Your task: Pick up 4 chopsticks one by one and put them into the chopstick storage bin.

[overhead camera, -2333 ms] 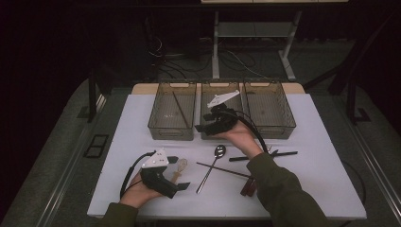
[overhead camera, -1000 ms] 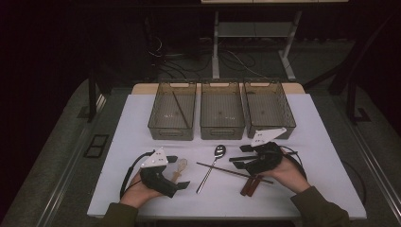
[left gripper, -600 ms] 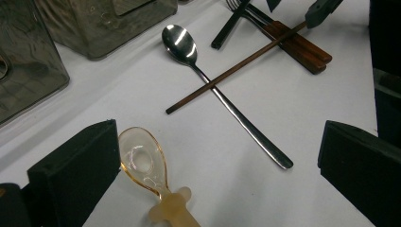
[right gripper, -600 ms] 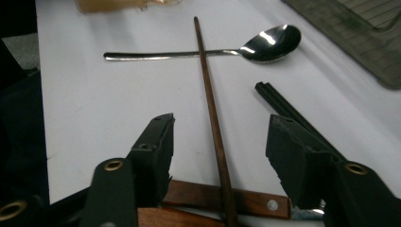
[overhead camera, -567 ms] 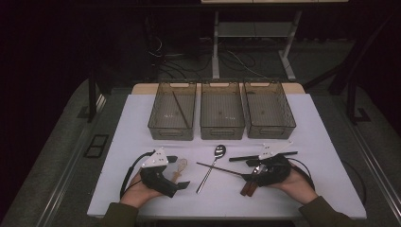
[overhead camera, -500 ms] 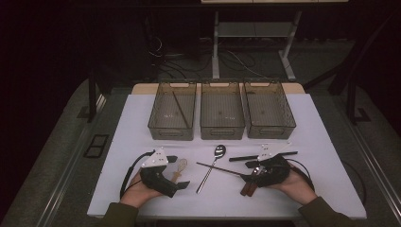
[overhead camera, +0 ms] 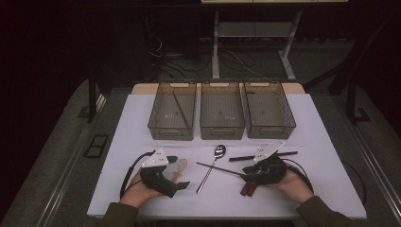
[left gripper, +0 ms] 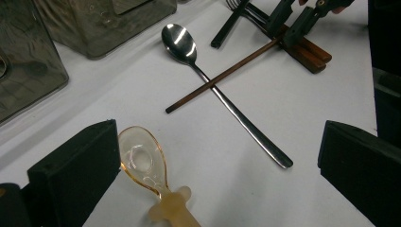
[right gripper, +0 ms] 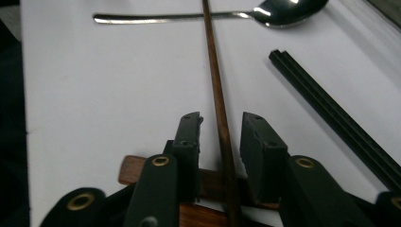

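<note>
Brown and thin, the wooden chopstick (right gripper: 218, 99) lies on the white table (overhead camera: 331, 189), crossing over the handle of the metal spoon (left gripper: 215, 90). Its near end passes between the two jaws of the right gripper (right gripper: 221, 137), which have just been closing around it; a small gap remains on each side, so the pads do not press it yet. Under this gripper lies a wooden handle (right gripper: 130, 170), and a black chopstick (right gripper: 331, 113) lies just beside it. The left gripper (overhead camera: 176, 178) rests on the table with its jaws wide apart and holds nothing; a clear plastic spoon (left gripper: 144, 163) lies between them. Three grey bins (overhead camera: 222, 111) stand at the far side.
</note>
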The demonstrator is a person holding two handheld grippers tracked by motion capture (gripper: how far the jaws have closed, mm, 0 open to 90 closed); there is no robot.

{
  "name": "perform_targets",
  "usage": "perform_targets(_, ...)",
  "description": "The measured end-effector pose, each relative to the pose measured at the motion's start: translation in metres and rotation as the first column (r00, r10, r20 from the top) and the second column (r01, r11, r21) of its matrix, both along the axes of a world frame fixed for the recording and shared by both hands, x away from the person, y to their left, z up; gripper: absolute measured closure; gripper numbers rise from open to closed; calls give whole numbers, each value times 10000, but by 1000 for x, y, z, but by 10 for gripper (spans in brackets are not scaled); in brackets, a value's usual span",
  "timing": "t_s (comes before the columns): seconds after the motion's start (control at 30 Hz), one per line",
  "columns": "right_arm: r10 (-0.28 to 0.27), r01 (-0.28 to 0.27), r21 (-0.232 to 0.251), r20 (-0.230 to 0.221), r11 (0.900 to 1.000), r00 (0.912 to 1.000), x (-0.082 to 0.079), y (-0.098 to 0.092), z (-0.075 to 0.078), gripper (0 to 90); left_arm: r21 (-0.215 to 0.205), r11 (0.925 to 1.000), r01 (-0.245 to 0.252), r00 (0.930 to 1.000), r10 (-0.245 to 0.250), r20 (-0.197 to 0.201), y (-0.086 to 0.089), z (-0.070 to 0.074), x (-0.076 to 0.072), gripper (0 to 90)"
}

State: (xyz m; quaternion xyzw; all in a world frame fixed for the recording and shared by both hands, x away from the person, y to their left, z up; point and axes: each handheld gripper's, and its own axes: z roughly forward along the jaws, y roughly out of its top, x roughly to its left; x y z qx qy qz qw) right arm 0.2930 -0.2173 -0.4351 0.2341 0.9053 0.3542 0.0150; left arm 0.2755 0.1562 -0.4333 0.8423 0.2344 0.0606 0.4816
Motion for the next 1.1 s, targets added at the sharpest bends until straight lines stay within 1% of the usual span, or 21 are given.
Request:
perform_targets(0.1, 58, -59, -126, -115, 9999, 9999, 1, 1, -3, 701, -2, 10000, 0, 10000, 0, 5, 0, 0, 0, 0)
perform_targets(0.23, 127, -127, -397, 18, 9991, 9999, 1, 3, -5, 715, 18, 10000, 0, 10000, 0, 1, 0, 0, 0, 0)
perform_targets(0.3, 123, -123, -429, 0, 9990, 9999, 1, 3, -5, 727, 24, 10000, 10, 10000, -10, 3, 0, 0, 0, 0)
perform_targets(0.37, 322, -305, -595, 276, 9978, 9991, 3, 2, -6, 742, 21, 10000, 0, 10000, 0, 0, 0, 0, 0, 0)
perform_targets(0.4, 311, -297, -595, 232, 9978, 9992, 2, 3, -6, 743, 35, 10000, 7, 10000, -7, 0, 0, 0, 0, 0)
perform_targets(0.6, 492, -460, -691, 453, 9965, 9978, 2, 3, -7, 779, 83, 10000, 40, 10000, -40, -26, -1, -1, 0, 0)
perform_targets(0.73, 473, -437, -705, 495, 9966, 9977, 2, 3, -7, 796, 97, 9999, 44, 10000, -44, -24, -1, -1, 0, 0)
perform_targets(0.83, 544, -493, -794, 628, 9956, 9965, 2, 3, -7, 810, 100, 9999, 49, 10000, -49, -26, -1, -1, 0, 0)
perform_targets(1.03, 574, -517, -827, 677, 9952, 9961, 2, 3, -7, 832, 96, 9999, 40, 10000, -39, -38, -1, -1, 0, 0)
perform_targets(1.07, 515, -477, -705, 522, 9964, 9973, 1, 4, -6, 833, 115, 9999, 37, 10000, -36, -31, -1, -1, 0, 0)
perform_targets(1.1, 520, -481, -714, 535, 9963, 9972, 1, 4, -6, 837, 115, 9999, 37, 10000, -36, -34, -1, -1, 0, 0)
